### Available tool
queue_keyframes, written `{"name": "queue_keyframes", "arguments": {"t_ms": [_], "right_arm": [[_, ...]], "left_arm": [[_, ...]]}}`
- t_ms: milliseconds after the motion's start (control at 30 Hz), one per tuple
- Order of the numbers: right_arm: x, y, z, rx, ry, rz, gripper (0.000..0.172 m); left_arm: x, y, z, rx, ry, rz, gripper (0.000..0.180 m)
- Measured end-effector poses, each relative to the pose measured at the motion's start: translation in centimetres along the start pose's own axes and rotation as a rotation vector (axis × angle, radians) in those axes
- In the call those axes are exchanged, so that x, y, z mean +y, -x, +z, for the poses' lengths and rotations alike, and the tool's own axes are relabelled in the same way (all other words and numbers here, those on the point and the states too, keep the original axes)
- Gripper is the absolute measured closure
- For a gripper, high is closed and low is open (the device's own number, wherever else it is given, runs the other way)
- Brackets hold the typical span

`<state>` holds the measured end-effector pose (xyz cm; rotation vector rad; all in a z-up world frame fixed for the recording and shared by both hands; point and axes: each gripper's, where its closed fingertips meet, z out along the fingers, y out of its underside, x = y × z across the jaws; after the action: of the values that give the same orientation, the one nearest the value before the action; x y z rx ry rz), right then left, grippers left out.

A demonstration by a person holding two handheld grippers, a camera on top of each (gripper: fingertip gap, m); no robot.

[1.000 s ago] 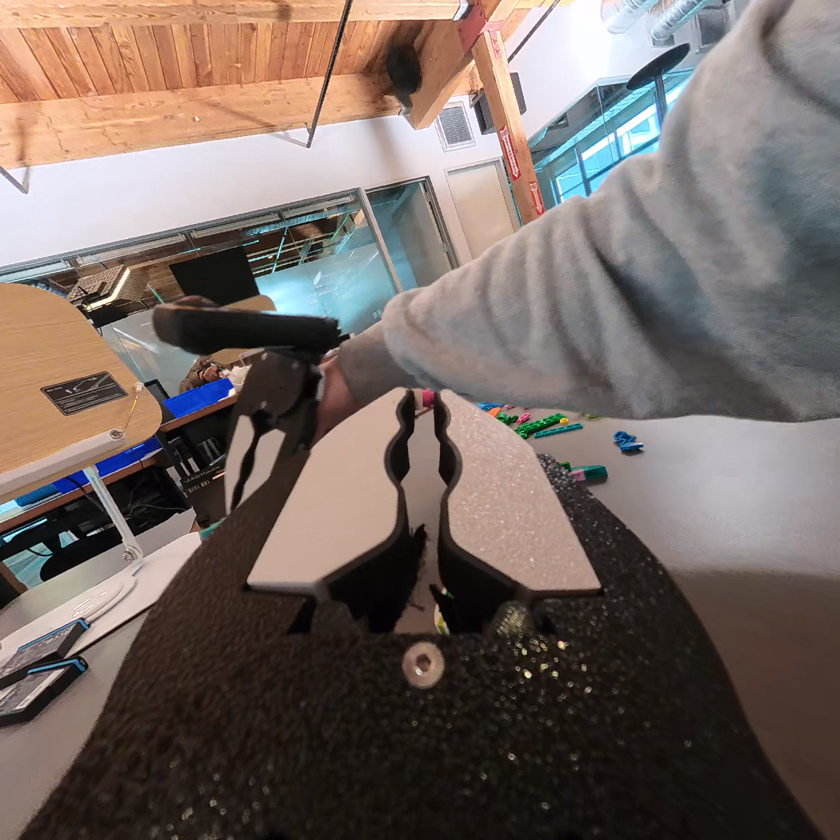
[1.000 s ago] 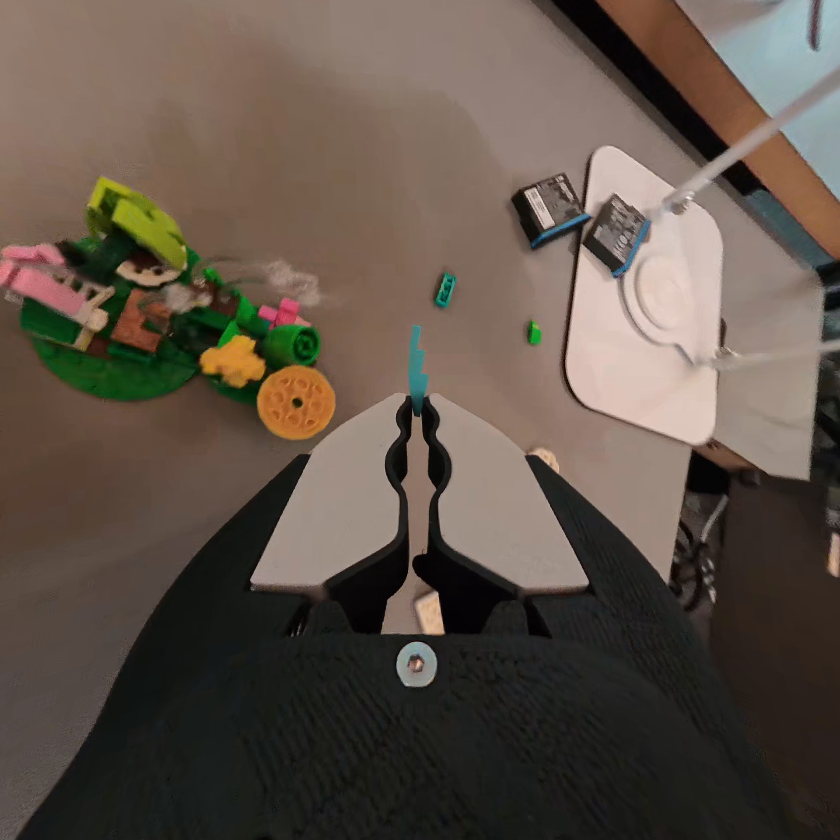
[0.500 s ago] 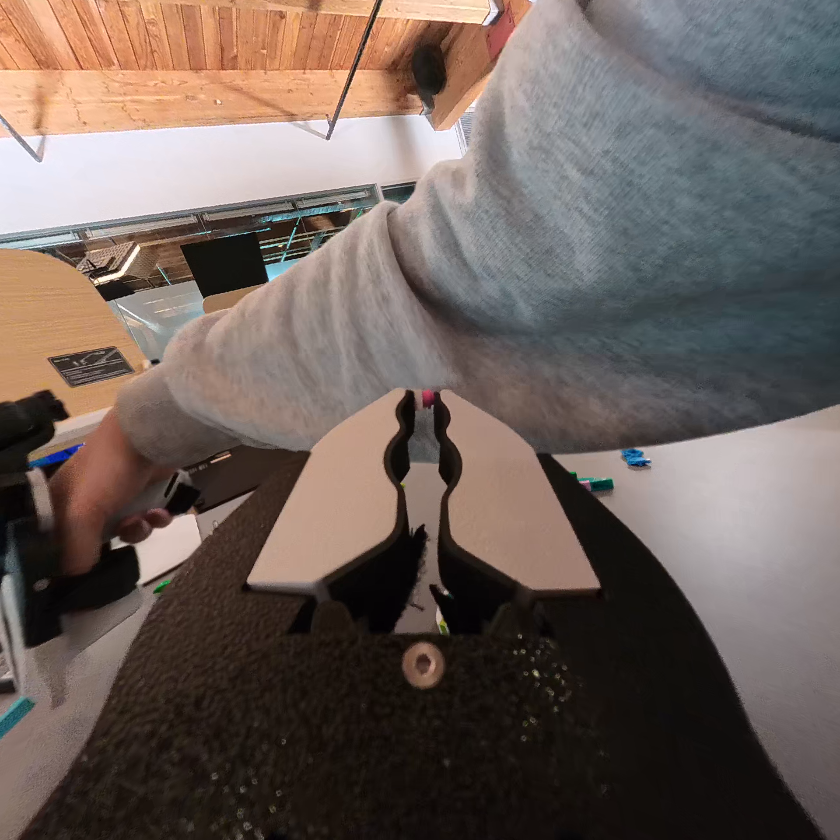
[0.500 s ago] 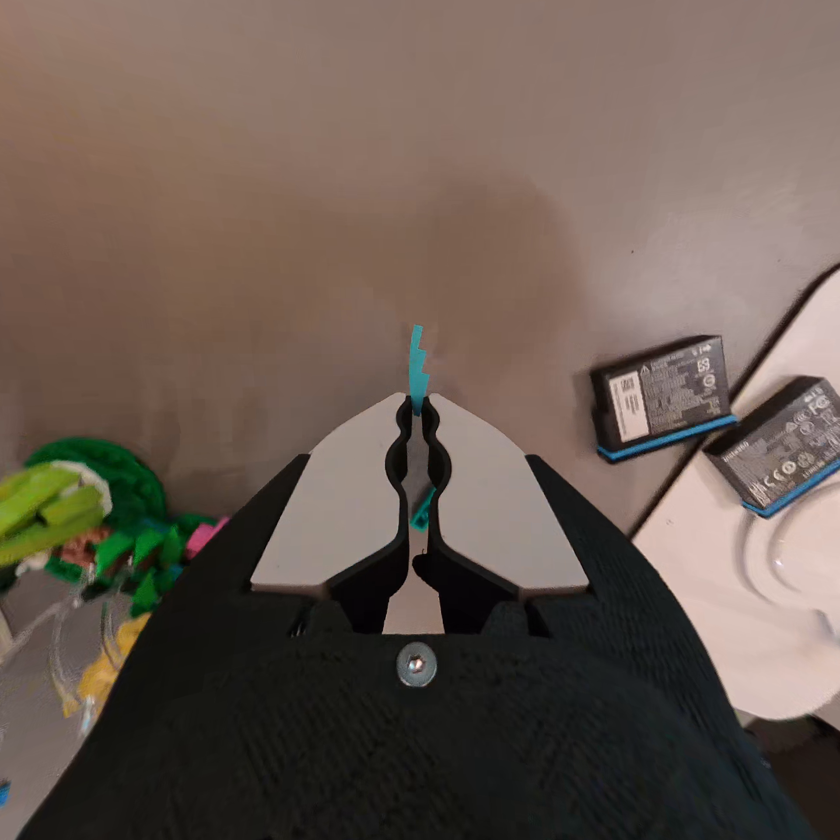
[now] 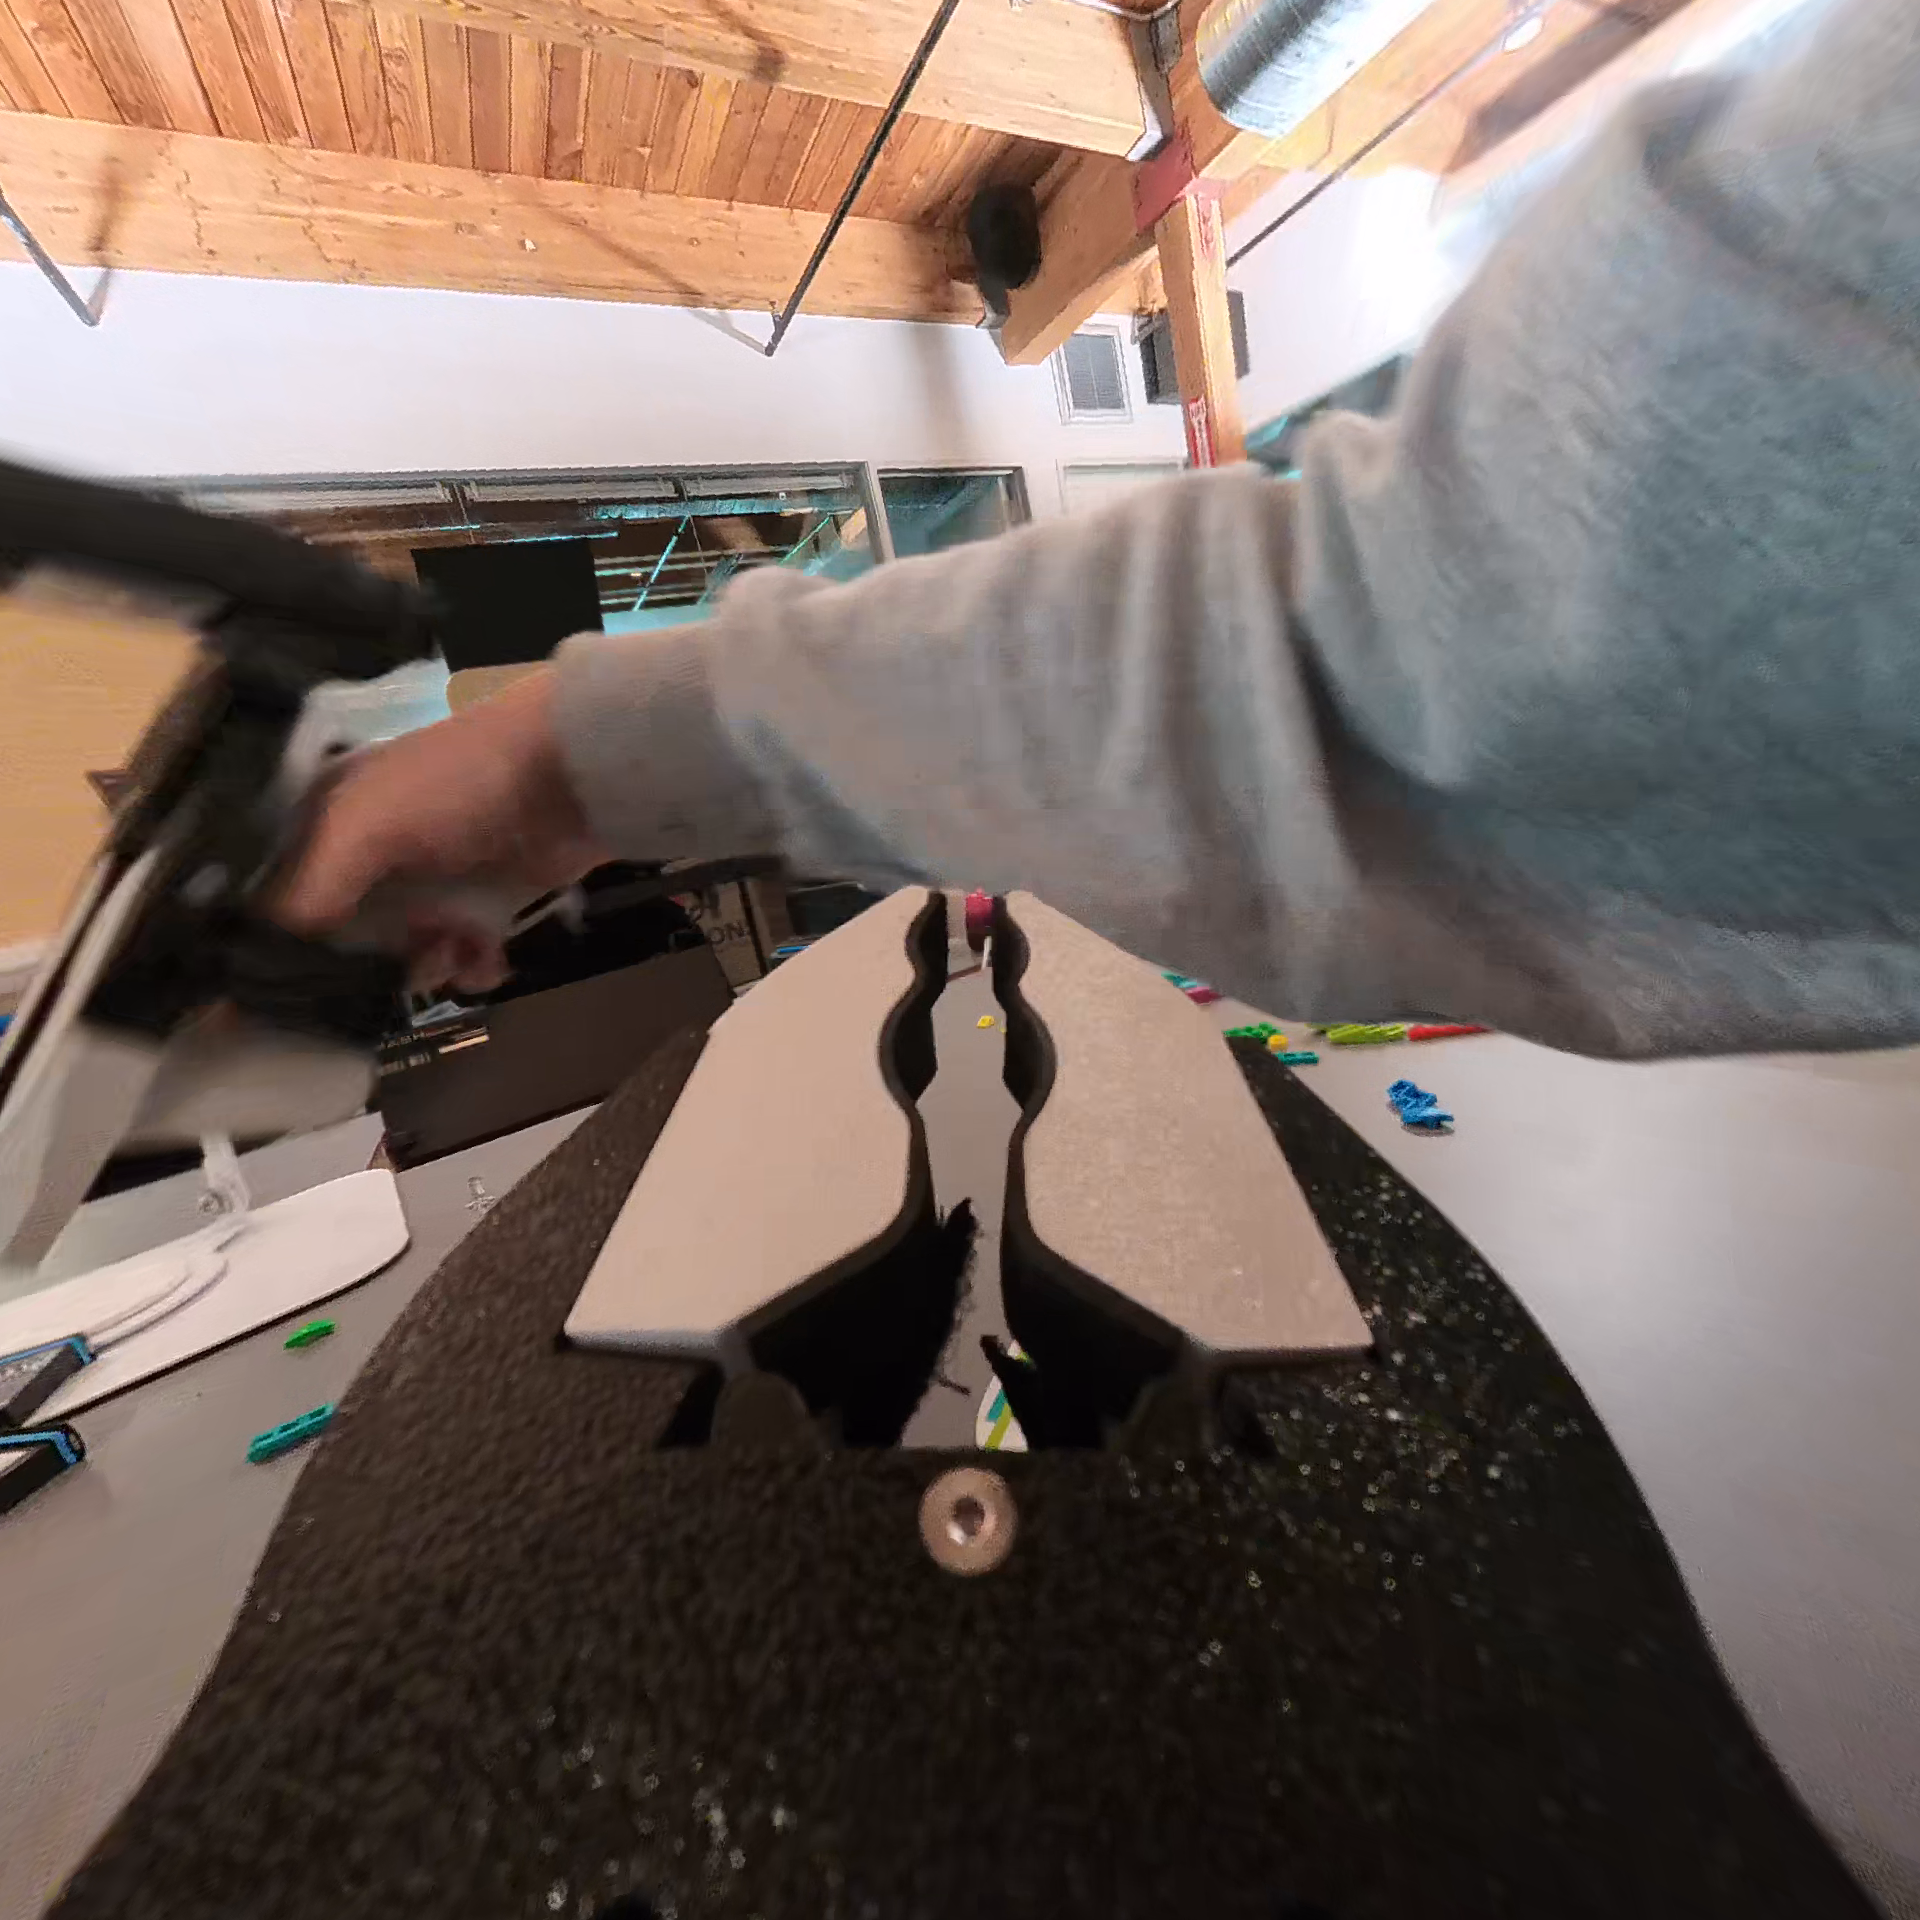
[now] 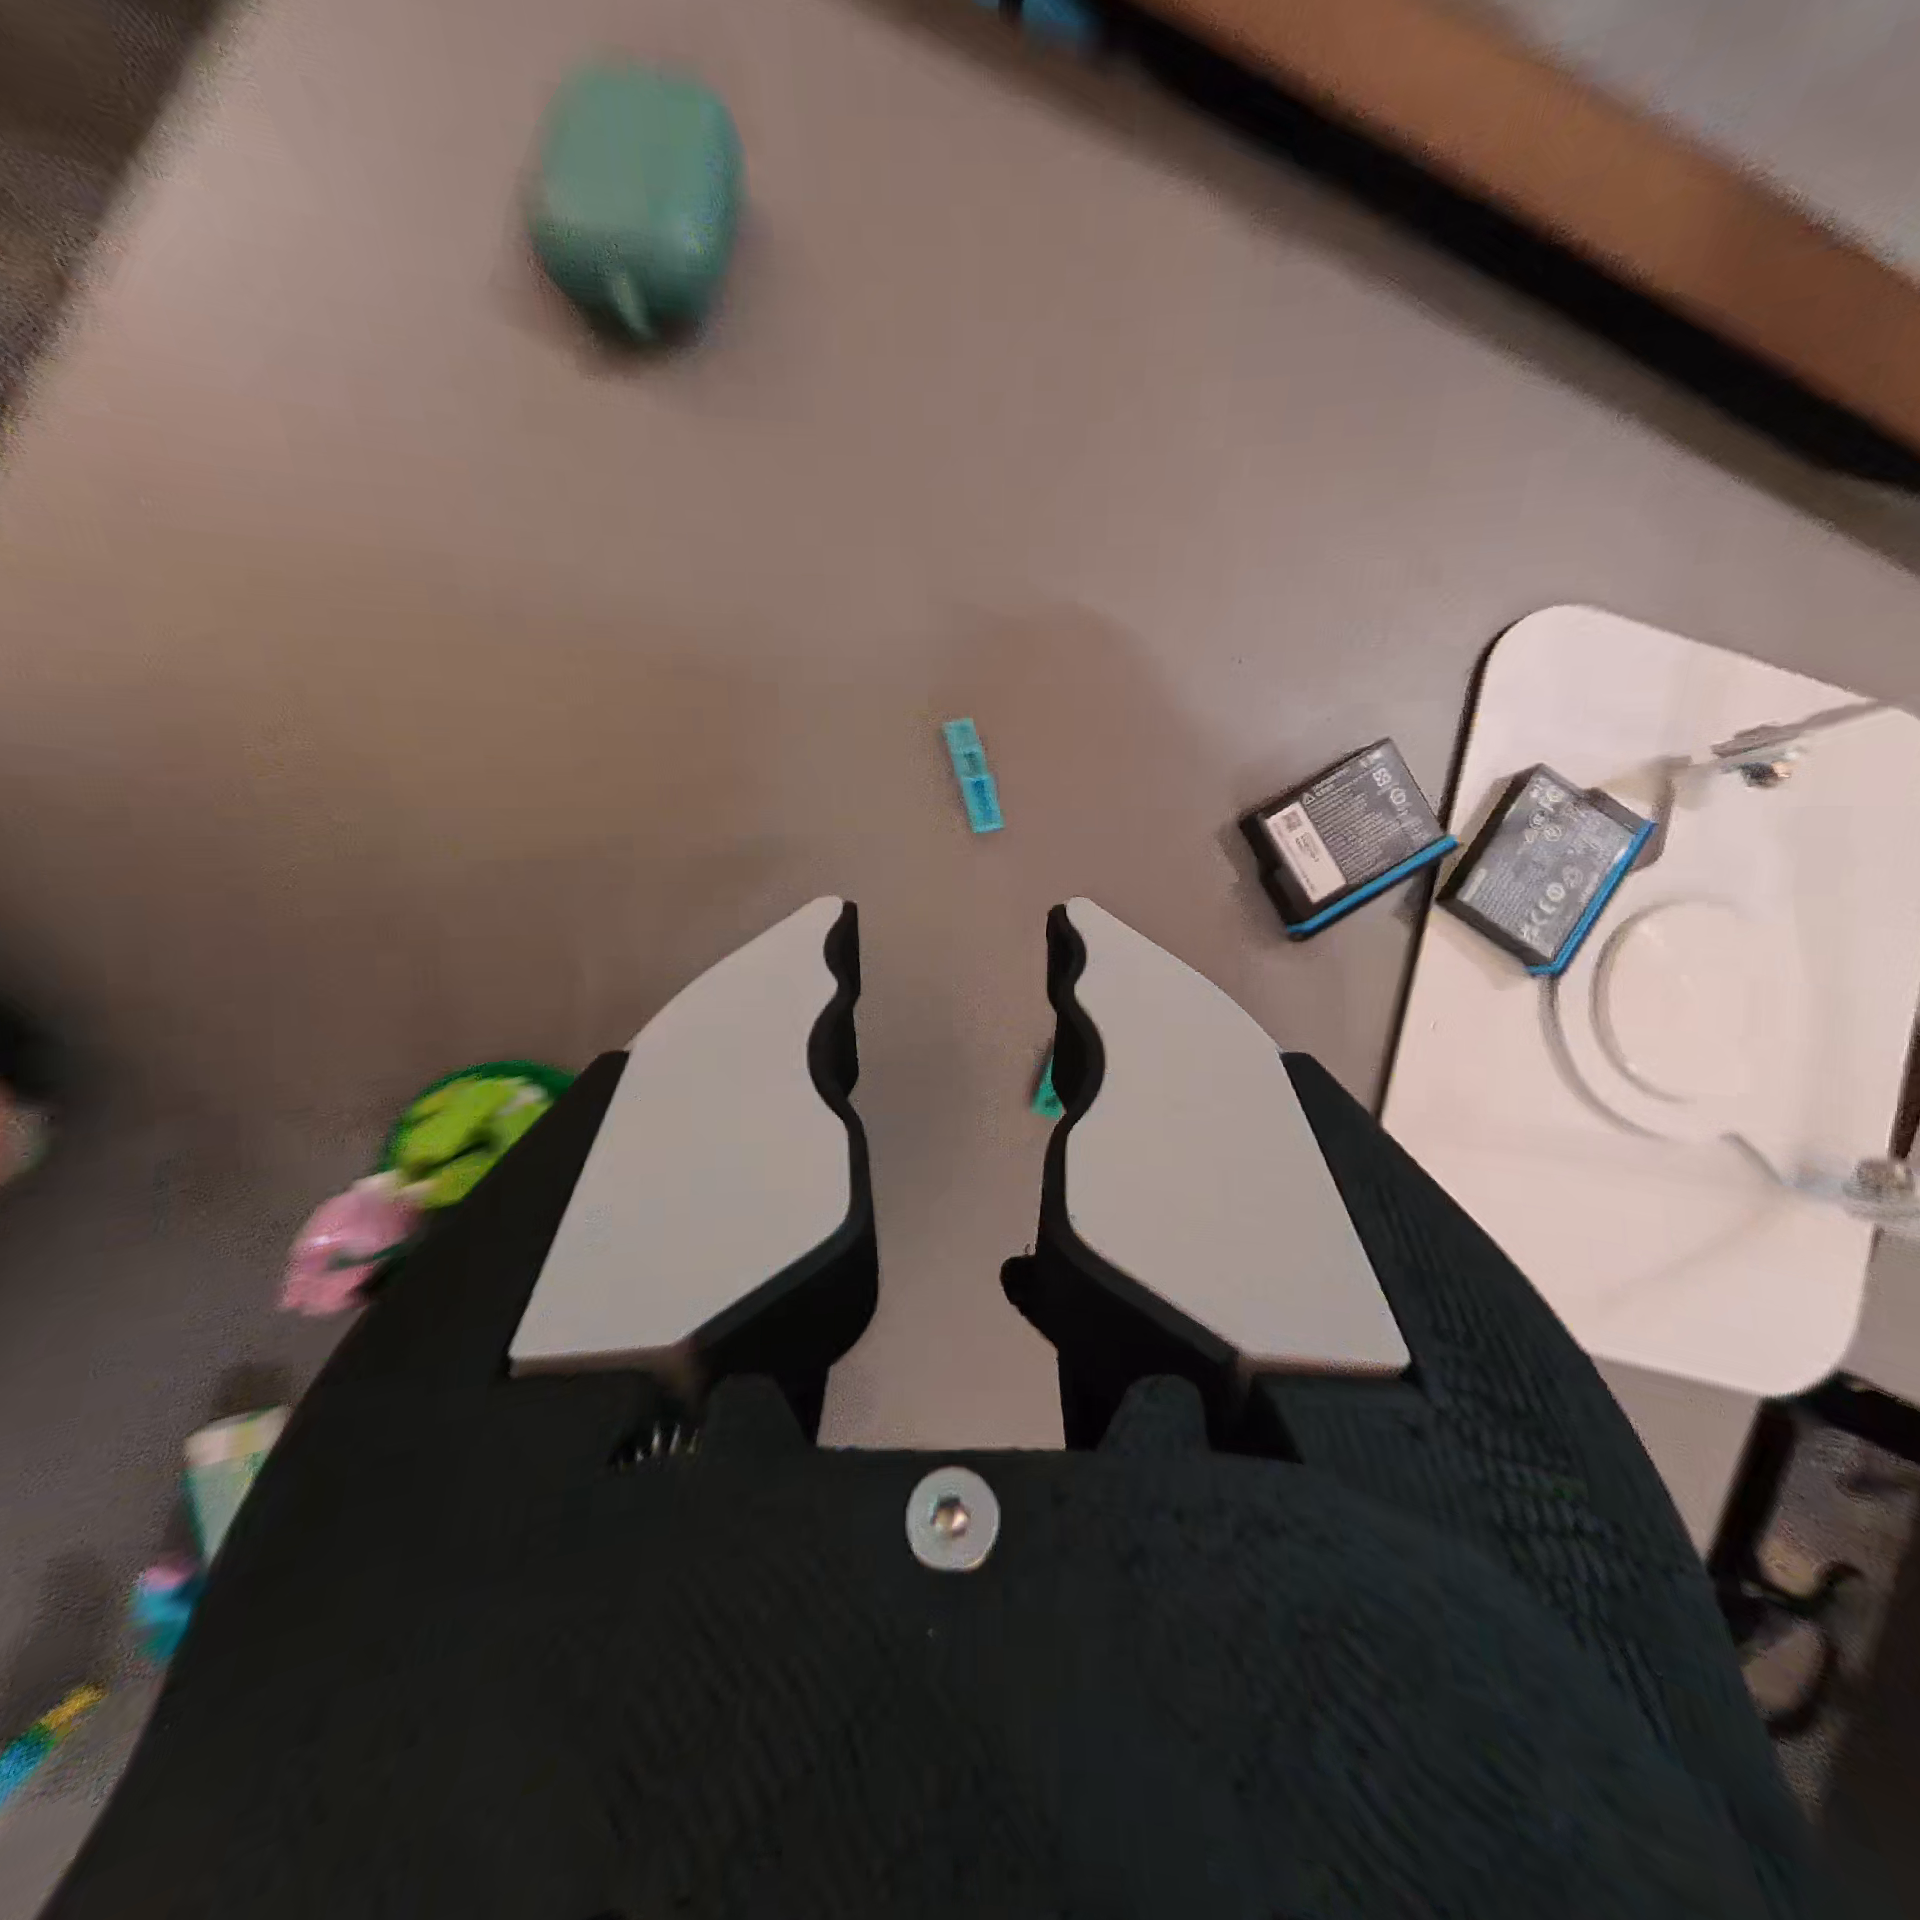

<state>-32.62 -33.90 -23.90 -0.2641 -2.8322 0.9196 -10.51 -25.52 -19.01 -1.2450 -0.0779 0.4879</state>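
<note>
My right gripper [image 6: 953, 914] is open and holds nothing, just above the grey table [image 6: 520, 675]. A small teal brick piece [image 6: 974, 777] lies flat on the table a little ahead of its fingertips. Another teal bit [image 6: 1044, 1089] shows beside the right finger's inner edge. My left gripper [image 5: 971, 909] is shut on a small pink piece [image 5: 980, 914] at its tips and held up off the table. In the left wrist view a person's hand [image 5: 416, 821] and grey sleeve [image 5: 1247, 727] hold the other gripper at the left, blurred.
Two black batteries [image 6: 1345, 831] [image 6: 1548, 868] lie at the right by a white base plate [image 6: 1662, 1195]. A teal pouch [image 6: 634, 197] is far ahead. A green and pink brick model [image 6: 468, 1117] sits at the left. Loose bricks [image 5: 1361, 1032] are scattered on the table. My hands' fingertips stand some 25 cm from each other. My left tips are about 35 cm from the teal pouch [image 6: 634, 197], my right tips only 20 cm.
My right gripper was shut on the teal piece and has opened; the piece left the grasp and lies on the table. The right gripper also moved across the table. The left still grips the pink piece.
</note>
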Motion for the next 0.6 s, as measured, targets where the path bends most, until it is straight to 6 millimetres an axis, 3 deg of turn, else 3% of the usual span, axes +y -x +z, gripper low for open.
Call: {"name": "queue_keyframes", "arguments": {"t_ms": [67,167,233,367,500,600], "right_arm": [[0.0,3.2,-4.1,-0.063,-0.134,0.049,0.140],[1.8,12.8,-10.3,-0.451,-0.281,0.108,0.143],[3.7,16.5,-12.7,-0.493,-0.345,0.053,0.145],[6.2,20.3,-13.7,-0.278,-0.375,-0.117,0.147],[7.1,21.0,-13.1,-0.066,-0.337,-0.167,0.153],[7.3,21.7,-12.9,-0.052,-0.361,-0.136,0.163]], "left_arm": [[0.0,0.3,0.0,-0.001,-0.006,-0.031,0.173],[-0.1,0.2,-0.1,0.035,-0.016,-0.100,0.173],[-0.2,0.0,-0.1,0.081,-0.025,-0.171,0.173],[-0.5,-0.8,-0.2,0.202,-0.053,-0.308,0.173],[-1.1,-1.9,-0.4,0.314,-0.080,-0.390,0.173],[-1.4,-2.5,-0.6,0.367,-0.096,-0.421,0.173]]}}
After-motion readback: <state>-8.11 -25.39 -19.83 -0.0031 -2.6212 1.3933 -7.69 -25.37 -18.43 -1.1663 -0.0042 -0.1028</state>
